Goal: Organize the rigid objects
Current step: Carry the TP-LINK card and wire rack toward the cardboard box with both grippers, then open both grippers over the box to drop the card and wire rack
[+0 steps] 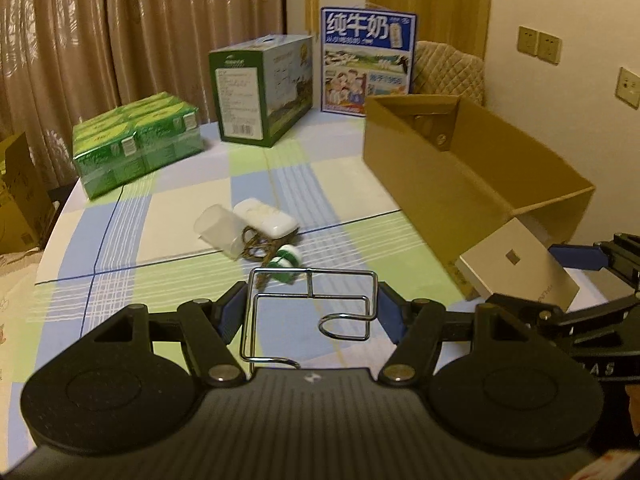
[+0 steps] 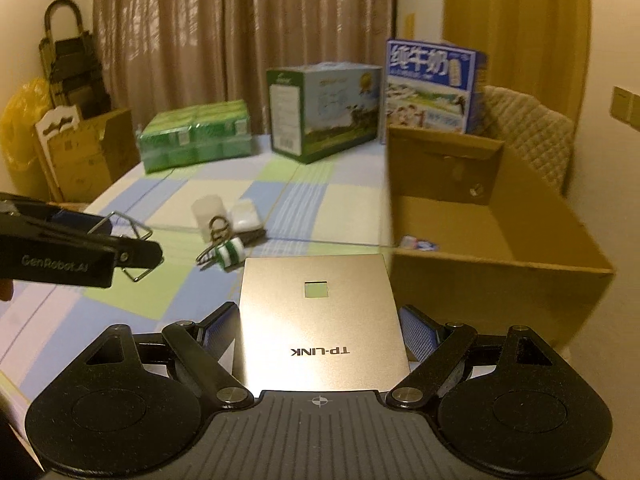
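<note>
The left gripper [image 1: 310, 312] is clamped on a bent chrome wire rack [image 1: 308, 312], held above the checked tablecloth [image 1: 168, 216]. Beyond it lie a translucent cup [image 1: 218, 226], a white case [image 1: 266, 218] and a green-and-white bottle [image 1: 286, 264] (all close together). The right gripper [image 2: 320, 330] grips a gold TP-LINK box [image 2: 320, 320] beside the open cardboard box [image 2: 500, 248].
</note>
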A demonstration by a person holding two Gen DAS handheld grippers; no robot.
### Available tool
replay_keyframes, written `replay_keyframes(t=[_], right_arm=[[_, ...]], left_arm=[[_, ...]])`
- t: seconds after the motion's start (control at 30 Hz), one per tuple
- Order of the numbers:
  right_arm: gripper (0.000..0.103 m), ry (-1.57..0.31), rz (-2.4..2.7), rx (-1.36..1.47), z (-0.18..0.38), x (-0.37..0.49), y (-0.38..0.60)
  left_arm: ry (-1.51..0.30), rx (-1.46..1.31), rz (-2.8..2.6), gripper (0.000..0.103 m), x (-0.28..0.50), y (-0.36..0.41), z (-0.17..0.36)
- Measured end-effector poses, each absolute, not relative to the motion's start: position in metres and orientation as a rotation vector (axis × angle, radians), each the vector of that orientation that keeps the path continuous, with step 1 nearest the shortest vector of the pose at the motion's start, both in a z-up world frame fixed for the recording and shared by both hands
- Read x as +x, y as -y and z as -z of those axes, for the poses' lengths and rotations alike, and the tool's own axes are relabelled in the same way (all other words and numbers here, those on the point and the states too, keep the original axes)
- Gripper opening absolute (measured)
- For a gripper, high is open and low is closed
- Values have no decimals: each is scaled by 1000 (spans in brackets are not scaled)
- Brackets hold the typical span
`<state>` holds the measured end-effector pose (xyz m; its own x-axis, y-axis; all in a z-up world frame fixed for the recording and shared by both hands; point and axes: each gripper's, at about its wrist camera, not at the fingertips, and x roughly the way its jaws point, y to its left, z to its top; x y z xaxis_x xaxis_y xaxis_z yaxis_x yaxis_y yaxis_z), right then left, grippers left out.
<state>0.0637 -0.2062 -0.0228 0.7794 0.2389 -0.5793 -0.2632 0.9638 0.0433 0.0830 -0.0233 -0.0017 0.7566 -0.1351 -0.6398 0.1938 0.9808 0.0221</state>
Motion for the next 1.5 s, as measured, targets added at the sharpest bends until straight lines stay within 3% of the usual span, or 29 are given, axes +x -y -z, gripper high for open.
replay_keyframes(t=[0.43, 0.8, 1.5], right_arm=[[83, -570, -143, 41, -18, 58, 291], [83, -544, -89, 63, -37, 118, 353], [83, -603, -60, 128, 1, 181, 398]], left_arm=[[-645, 92, 315, 63, 86, 92, -36], [-604, 122, 444, 63, 153, 170, -57], [-702, 148, 488, 64, 230, 220, -7]])
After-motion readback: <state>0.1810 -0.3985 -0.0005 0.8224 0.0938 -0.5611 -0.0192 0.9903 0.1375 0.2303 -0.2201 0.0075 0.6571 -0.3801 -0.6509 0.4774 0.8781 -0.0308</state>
